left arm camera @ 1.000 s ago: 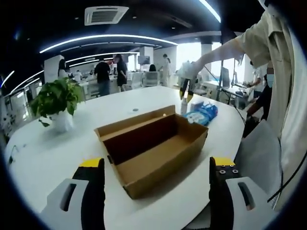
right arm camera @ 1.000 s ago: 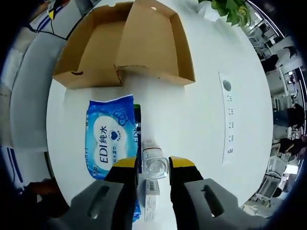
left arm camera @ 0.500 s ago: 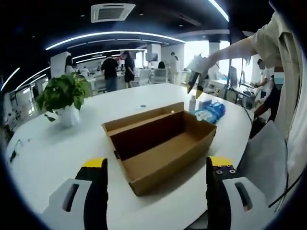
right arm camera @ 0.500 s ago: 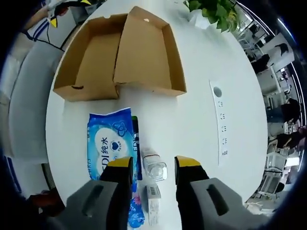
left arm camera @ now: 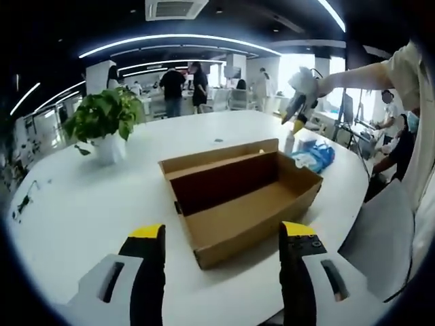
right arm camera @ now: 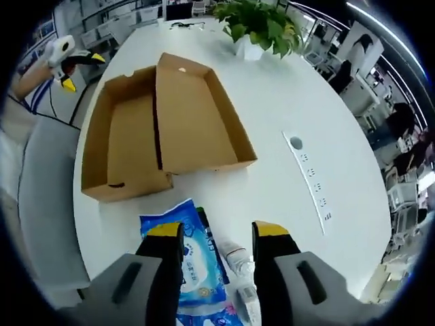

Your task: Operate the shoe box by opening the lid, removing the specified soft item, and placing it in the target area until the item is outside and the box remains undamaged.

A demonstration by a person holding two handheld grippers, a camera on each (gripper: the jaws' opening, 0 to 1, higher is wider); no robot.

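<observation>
Left gripper view: the shoe box [left arm camera: 239, 197] sits open on the white worktop [left arm camera: 81, 204], lid flap upright along its far side, just ahead of the left gripper [left arm camera: 221, 234], whose fingers [left arm camera: 151, 272] stand wide apart with nothing between them. Beyond the box, the blue wipes pack [left arm camera: 314, 155] lies on the worktop beside a small bottle [left arm camera: 290, 142], and the right gripper [left arm camera: 299, 109] hangs above them. A potted plant [left arm camera: 104, 122] stands far left.

Right gripper view: the right gripper [right arm camera: 216, 231] has its fingers [right arm camera: 163, 268] parted and empty, raised over the wipes pack [right arm camera: 194, 255] and bottle [right arm camera: 236, 257]. The box [right arm camera: 160, 129] lies further ahead, clear of the fingers. The left gripper [right arm camera: 68, 58] shows at upper left.
</observation>
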